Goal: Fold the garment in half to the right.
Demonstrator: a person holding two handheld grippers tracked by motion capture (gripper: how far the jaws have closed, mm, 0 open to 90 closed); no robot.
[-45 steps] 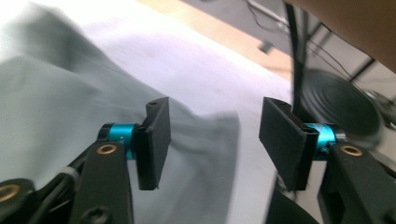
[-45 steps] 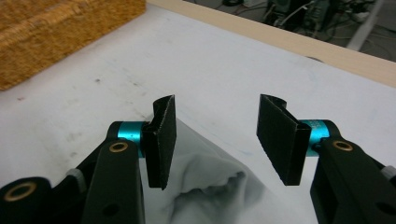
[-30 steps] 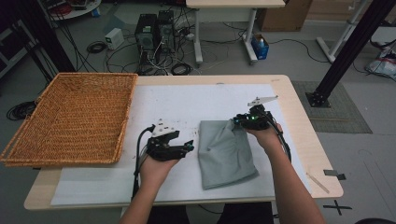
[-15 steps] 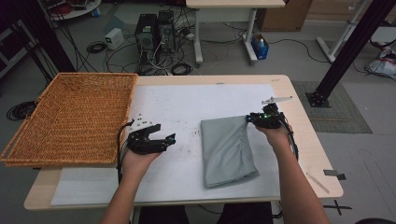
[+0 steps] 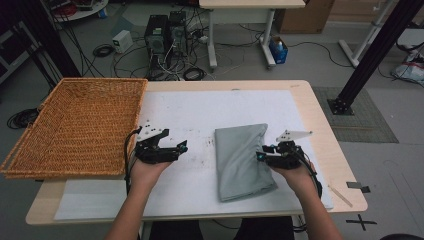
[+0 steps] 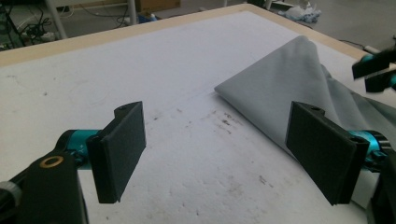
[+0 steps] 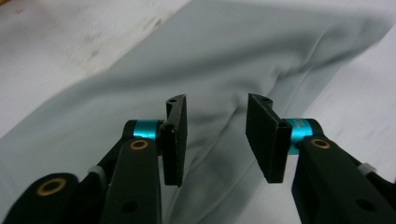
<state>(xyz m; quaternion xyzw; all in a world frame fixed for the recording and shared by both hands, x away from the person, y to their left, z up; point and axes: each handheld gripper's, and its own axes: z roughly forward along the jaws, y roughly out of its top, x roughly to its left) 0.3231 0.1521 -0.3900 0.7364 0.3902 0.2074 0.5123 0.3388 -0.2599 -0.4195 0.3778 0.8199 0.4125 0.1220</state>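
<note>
Folding a soft grey cloth [image 5: 243, 161] on the tabletop [image 5: 200, 112].
Both jaws have just been opening: the left hand-held gripper [image 5: 181, 146] gapes wide and empty, the right hand-held gripper [image 7: 215, 135] stands half-parted over the limp, light fabric, gripping nothing; a folded edge looks easiest to pinch.

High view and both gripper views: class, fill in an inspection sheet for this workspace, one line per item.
Surface: table under a white sheet with dark specks.
Job's things: folded grey cloth; empty wicker basket at the left.
Clutter: nothing seen.
Grippers: left gripper open over bare sheet, jaws just opening; right gripper open over the cloth's edge, jaws just opening, nothing pinched.
Cables: a black one trails from the left gripper.
Surroundings: computer towers, floor cables.
</note>
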